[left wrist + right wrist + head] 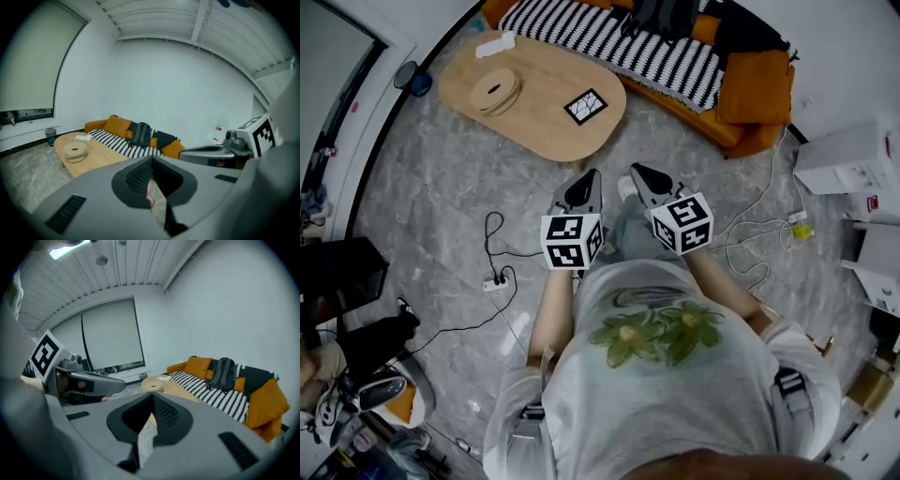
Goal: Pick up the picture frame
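The picture frame (586,106), black-edged with a white geometric print, lies flat near the right end of the oval wooden table (544,127). Both grippers are held side by side over the grey floor, short of the table's near edge and pointing toward it. The left gripper (584,185) is shut with nothing in it, and its jaws (151,161) meet tip to tip. The right gripper (644,178) is likewise shut and empty, jaws (152,398) touching. The frame does not show in either gripper view; each gripper's own body hides the table's near part.
A round wooden ring-shaped object (495,92) and a white item (495,44) lie on the table. Behind stands an orange sofa (750,103) with a striped blanket (619,42) and a backpack (140,134). Power strip and cables (497,279) cross the floor; white boxes (848,159) stand right.
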### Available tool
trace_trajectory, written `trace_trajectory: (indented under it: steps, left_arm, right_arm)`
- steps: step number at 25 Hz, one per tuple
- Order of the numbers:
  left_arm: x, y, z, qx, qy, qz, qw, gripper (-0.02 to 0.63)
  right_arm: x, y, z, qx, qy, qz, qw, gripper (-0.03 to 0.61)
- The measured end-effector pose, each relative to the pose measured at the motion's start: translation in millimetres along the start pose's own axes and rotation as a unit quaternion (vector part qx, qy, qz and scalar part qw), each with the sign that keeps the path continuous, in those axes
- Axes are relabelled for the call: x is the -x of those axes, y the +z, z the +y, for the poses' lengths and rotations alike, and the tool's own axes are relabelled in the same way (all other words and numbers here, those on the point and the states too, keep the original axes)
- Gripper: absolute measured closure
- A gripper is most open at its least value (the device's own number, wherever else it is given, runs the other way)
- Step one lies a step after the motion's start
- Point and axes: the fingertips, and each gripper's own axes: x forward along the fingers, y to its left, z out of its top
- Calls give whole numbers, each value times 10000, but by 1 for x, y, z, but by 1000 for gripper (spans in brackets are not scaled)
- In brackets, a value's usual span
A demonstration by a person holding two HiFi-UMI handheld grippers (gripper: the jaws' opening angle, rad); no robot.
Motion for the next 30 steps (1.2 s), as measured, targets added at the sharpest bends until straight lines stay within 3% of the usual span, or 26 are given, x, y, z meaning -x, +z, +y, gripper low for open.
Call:
trace_trajectory:
  steps: [5,14,21,30]
  left_arm:
    - [-37,4,12,71,34,194,9998,597]
    - [-108,40,45,220,305,175,9991,597]
    - [-153,59,69,440,724,99,9964,597]
    - [-203,53,102,866,1249,156,9883,597]
  right_arm:
    - [-30,-5,-23,-12,145,281,9995,572]
    - [-96,31,-80,91,435,362,9984,572]
    - [-138,53,-119,248,732,429,9961,572]
    - [-193,58,-152,442,1098,700,9905,572]
